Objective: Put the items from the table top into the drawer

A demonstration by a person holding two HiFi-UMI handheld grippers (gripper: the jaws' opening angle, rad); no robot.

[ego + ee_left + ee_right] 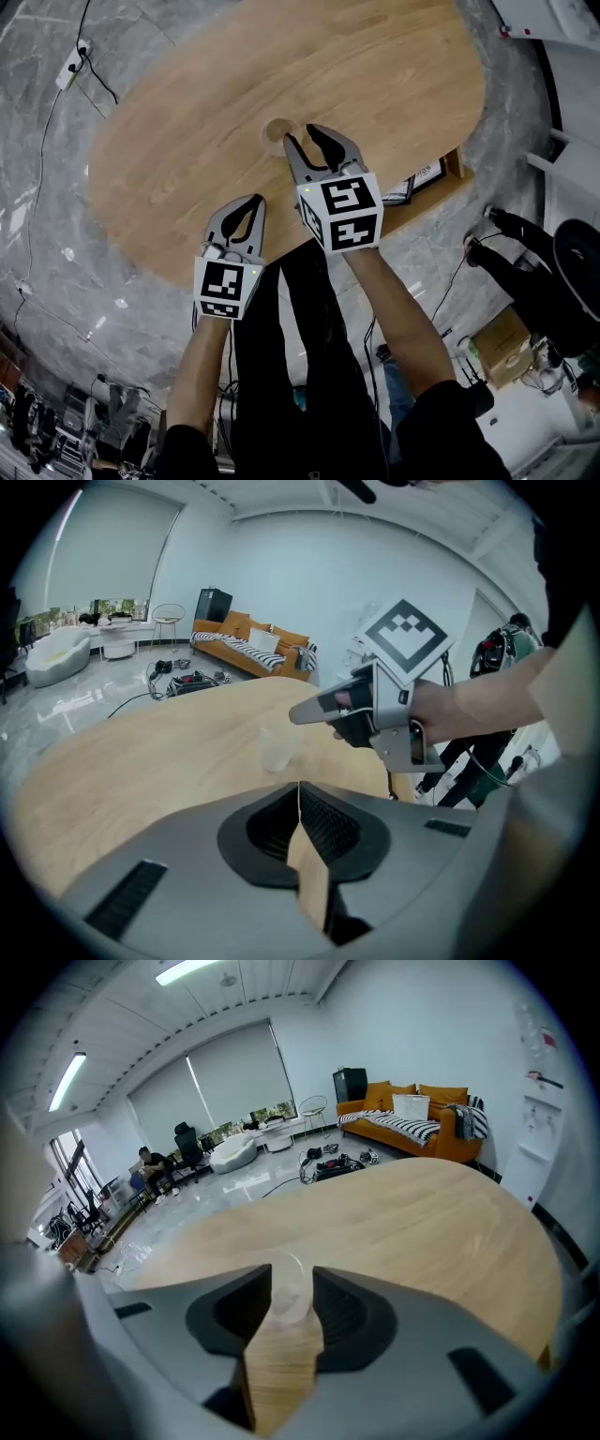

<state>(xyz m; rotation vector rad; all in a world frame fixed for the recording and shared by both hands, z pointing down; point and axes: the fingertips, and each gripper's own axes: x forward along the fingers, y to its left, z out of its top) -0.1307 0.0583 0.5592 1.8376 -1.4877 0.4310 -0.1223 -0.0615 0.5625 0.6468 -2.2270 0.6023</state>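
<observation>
**Right jaws spread around the cup, left jaws pressed together**

A clear cup (287,1296) stands upright on the oval wooden worktop (187,141), well in from its rim. In the right gripper view it sits in the gap between the tips of the right gripper (291,1274). The 2 jaws are spread wide, 1 on each side of it. No pad visibly presses on its wall. In the head view this gripper slants down over the middle of the worktop, with the cup at its tips.

The left gripper (253,200) hangs nearer the person, over the worktop's near edge and apart from the cup. Its jaws are pressed together, tips meeting, with nothing between them. From its own view the cup stands ahead on the bare wood, and the right gripper reaches in from the right just above and beside it.

What looks like the drawer (456,165) juts out from under the worktop's right edge, with flat framed things in it. An orange sofa (412,1101) stands beyond the worktop on the grey floor (56,234).
</observation>
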